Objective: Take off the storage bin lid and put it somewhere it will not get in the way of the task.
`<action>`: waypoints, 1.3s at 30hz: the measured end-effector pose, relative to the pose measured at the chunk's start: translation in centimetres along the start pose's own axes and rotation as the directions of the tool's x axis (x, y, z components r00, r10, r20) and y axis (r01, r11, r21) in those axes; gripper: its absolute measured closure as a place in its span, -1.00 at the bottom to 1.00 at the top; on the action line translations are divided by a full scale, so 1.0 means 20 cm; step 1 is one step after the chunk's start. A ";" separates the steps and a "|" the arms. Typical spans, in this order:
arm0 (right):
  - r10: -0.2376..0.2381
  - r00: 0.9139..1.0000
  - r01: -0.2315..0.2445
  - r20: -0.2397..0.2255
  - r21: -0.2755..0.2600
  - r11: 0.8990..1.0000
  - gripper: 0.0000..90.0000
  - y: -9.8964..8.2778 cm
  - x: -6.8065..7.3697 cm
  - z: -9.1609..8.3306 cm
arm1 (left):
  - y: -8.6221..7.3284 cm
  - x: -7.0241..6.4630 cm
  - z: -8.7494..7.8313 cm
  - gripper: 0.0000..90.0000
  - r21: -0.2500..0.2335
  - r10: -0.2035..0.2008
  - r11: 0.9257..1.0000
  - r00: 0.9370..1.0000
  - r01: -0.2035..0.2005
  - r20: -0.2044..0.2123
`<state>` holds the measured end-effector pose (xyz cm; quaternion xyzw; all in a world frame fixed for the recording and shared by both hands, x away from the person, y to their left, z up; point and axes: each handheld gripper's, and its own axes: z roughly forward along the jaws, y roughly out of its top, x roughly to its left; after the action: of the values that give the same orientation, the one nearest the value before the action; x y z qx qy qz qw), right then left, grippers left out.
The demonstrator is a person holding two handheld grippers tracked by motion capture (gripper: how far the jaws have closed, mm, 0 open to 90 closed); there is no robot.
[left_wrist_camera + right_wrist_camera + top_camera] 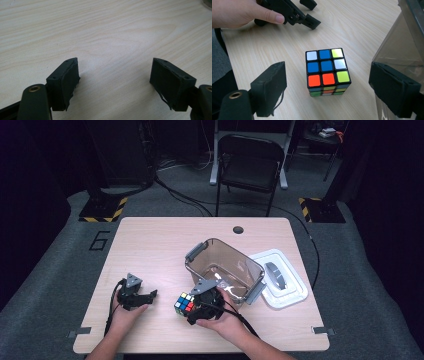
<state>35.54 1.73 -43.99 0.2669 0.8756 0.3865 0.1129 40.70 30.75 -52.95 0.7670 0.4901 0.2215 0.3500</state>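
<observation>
My right gripper (328,82) is wide open around the cube (327,71) — light, rigid, slick plastic — I'd pinch two flat opposite faces.

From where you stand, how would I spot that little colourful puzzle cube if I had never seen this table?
Start at the pale wooden table and find the clear brown plastic tub near its middle. Just in front of the tub's near left corner, between the open jaws of the right gripper, sits the puzzle cube. It is the one many-coloured thing there: black-edged squares of blue, orange, yellow-green and white.
</observation>
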 end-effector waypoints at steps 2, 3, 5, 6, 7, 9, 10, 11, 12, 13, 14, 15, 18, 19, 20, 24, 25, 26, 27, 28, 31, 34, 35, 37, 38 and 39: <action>-0.004 1.000 0.004 -0.004 -0.002 1.000 -0.67 0.00 0.00 0.00 | 0.00 0.00 0.00 -0.49 0.000 0.000 1.000 1.000 0.000 0.000; -0.005 1.000 0.005 -0.004 -0.003 1.000 -0.67 0.00 0.00 0.00 | 0.00 0.00 0.00 -0.49 0.000 0.000 1.000 1.000 0.000 0.000; -0.001 1.000 0.001 -0.005 -0.007 1.000 -0.67 0.00 0.00 0.00 | 0.00 0.00 0.00 -0.49 0.000 0.000 1.000 1.000 0.000 0.000; 0.001 1.000 -0.001 -0.006 -0.007 1.000 -0.67 0.00 0.01 0.00 | 0.00 0.00 0.00 -0.49 0.000 0.000 1.000 1.000 0.000 0.000; 0.003 1.000 -0.003 -0.009 -0.004 1.000 -0.67 0.00 0.01 0.00 | 0.00 0.00 0.00 -0.49 0.000 0.000 1.000 1.000 0.000 0.000; 0.008 1.000 -0.008 -0.013 -0.001 1.000 -0.67 0.00 0.02 0.00 | 0.00 0.00 0.00 -0.49 0.000 0.000 1.000 1.000 0.000 0.000; 0.003 1.000 -0.003 -0.013 -0.002 1.000 -0.67 0.00 0.02 0.00 | 0.00 0.00 0.00 -0.49 0.000 0.000 1.000 1.000 0.000 0.000; -0.004 1.000 0.004 -0.013 -0.005 1.000 -0.67 0.00 0.02 0.00 | 0.00 0.00 0.00 -0.49 0.000 0.000 1.000 1.000 0.000 0.000; -0.001 1.000 0.001 -0.014 -0.001 1.000 -0.67 -0.01 0.03 0.00 | 0.00 0.00 0.00 -0.49 0.000 0.000 1.000 1.000 0.000 0.000; -0.003 1.000 0.003 -0.018 -0.004 1.000 -0.67 -0.01 0.03 0.01 | 0.00 0.00 0.00 -0.49 0.000 0.000 1.000 1.000 0.000 0.000; -0.003 1.000 0.003 -0.018 -0.004 1.000 -0.67 -0.01 0.03 0.01 | 0.00 0.00 0.00 -0.49 0.000 0.000 1.000 1.000 0.000 0.000; -0.003 1.000 0.003 -0.018 -0.003 1.000 -0.67 -0.01 0.03 0.01 | 0.00 0.00 0.00 -0.49 0.000 0.000 1.000 1.000 0.000 0.000; -0.001 1.000 0.001 -0.021 0.001 1.000 -0.67 -0.01 0.04 0.01 | 0.00 0.00 0.00 -0.49 0.000 0.000 1.000 1.000 0.000 0.000; 0.005 1.000 -0.005 -0.020 0.004 1.000 -0.67 -0.01 0.04 0.01 | 0.00 0.00 0.00 -0.49 0.000 0.000 1.000 1.000 0.000 0.000; 0.006 1.000 -0.006 -0.021 0.004 1.000 -0.67 -0.01 0.04 0.02 | 0.00 0.00 0.00 -0.49 0.000 0.000 1.000 1.000 0.000 0.000; 0.002 1.000 -0.001 -0.020 0.008 1.000 -0.67 -0.02 0.05 0.03 | 0.00 0.00 0.00 -0.49 0.000 0.000 1.000 1.000 0.000 0.000; 0.009 1.000 -0.009 -0.017 0.009 1.000 -0.67 -0.02 0.06 0.03 | 0.00 0.00 0.00 -0.49 0.000 0.000 1.000 1.000 0.000 0.000; 0.014 1.000 -0.014 -0.015 0.016 1.000 -0.67 -0.02 0.06 0.03 | 0.00 0.00 0.00 -0.49 0.000 0.000 1.000 1.000 0.000 0.000; 0.009 1.000 -0.009 -0.011 0.011 1.000 -0.67 -0.03 0.06 0.04 | 0.00 0.00 0.00 -0.49 0.000 0.000 1.000 1.000 0.000 0.000; 0.006 1.000 -0.005 -0.009 0.013 1.000 -0.67 -0.03 0.06 0.05 | 0.00 0.00 0.00 -0.49 0.000 0.000 1.000 1.000 0.000 0.000; 0.012 1.000 -0.011 -0.011 0.022 1.000 -0.67 -0.05 0.07 0.07 | 0.00 0.00 0.00 -0.49 0.000 0.001 1.000 1.000 -0.001 0.000; 0.017 1.000 -0.017 -0.004 0.036 0.999 -0.67 -0.06 0.07 0.08 | 0.00 0.00 0.00 -0.49 0.000 0.000 1.000 1.000 0.000 0.000; 0.017 1.000 -0.017 -0.004 0.036 0.999 -0.67 -0.06 0.07 0.08 | 0.00 0.00 0.00 -0.49 0.000 0.000 1.000 1.000 0.000 0.000; 0.016 1.000 -0.016 0.004 0.038 0.999 -0.67 -0.07 0.07 0.09 | 0.00 0.00 0.00 -0.49 0.000 0.003 1.000 1.000 -0.003 0.000; 0.022 1.000 -0.022 0.010 0.037 0.999 -0.67 -0.07 0.07 0.10 | 0.00 0.00 0.00 -0.49 0.001 0.004 1.000 1.000 -0.004 0.001; 0.019 1.000 -0.020 0.015 0.038 0.999 -0.67 -0.07 0.07 0.10 | 0.00 0.00 0.00 -0.49 0.000 0.003 1.000 1.000 -0.003 0.001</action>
<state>34.72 2.96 -46.44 0.2802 0.8793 0.3689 0.1103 40.72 30.77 -52.95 0.7679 0.4888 0.2216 0.3497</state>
